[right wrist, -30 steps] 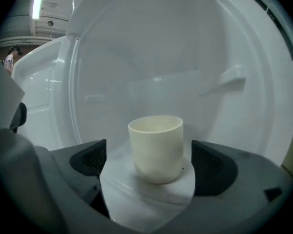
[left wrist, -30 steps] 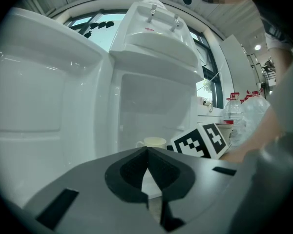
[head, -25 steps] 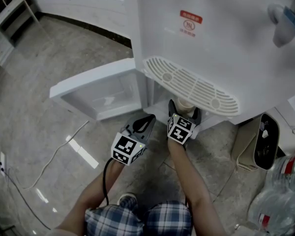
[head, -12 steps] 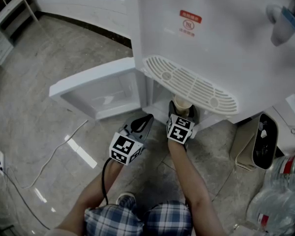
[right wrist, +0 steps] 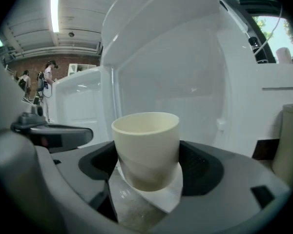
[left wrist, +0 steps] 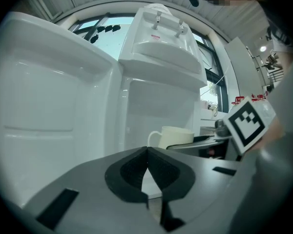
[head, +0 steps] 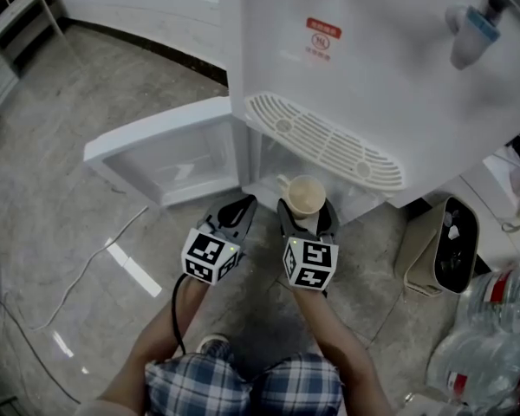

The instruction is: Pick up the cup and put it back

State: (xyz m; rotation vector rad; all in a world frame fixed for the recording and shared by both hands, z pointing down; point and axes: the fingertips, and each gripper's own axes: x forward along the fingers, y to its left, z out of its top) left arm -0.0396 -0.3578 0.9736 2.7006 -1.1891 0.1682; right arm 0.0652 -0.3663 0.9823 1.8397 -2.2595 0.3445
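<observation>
Cup: the cream ceramic cup with a loop handle (head: 305, 196) stands upright in the air, gripped just in front of the open lower compartment (head: 273, 165) of the tall white water dispenser (head: 373, 68).
Right gripper: the right gripper (head: 305, 220) has just been closing its jaws, and they now clamp the cup's lower wall from both sides, with the rim well above the pads.
Left gripper: the left gripper (head: 239, 208) has its jaws pressed together with nothing between them. It sits just beside the right one, on the cup's handle side.
Step in hand: the pick looks done, and returning the cup to the compartment likely remains.
Doing it well: the grip is low, so the wrist should stay level to keep the cup from tipping. The base should sit flat on the shelf before the jaws part.
In the way: the white slotted drip grille (head: 325, 141) overhangs the opening, so the rim must pass under it. The white cabinet door (head: 165, 150) is swung open to the left, near the handle's path.
Around: a thin pale cable (head: 95, 276) lies on the grey floor. A tan bin (head: 429, 250) and clear plastic bottles (head: 485, 345) stand to the right, well apart from the cup.
</observation>
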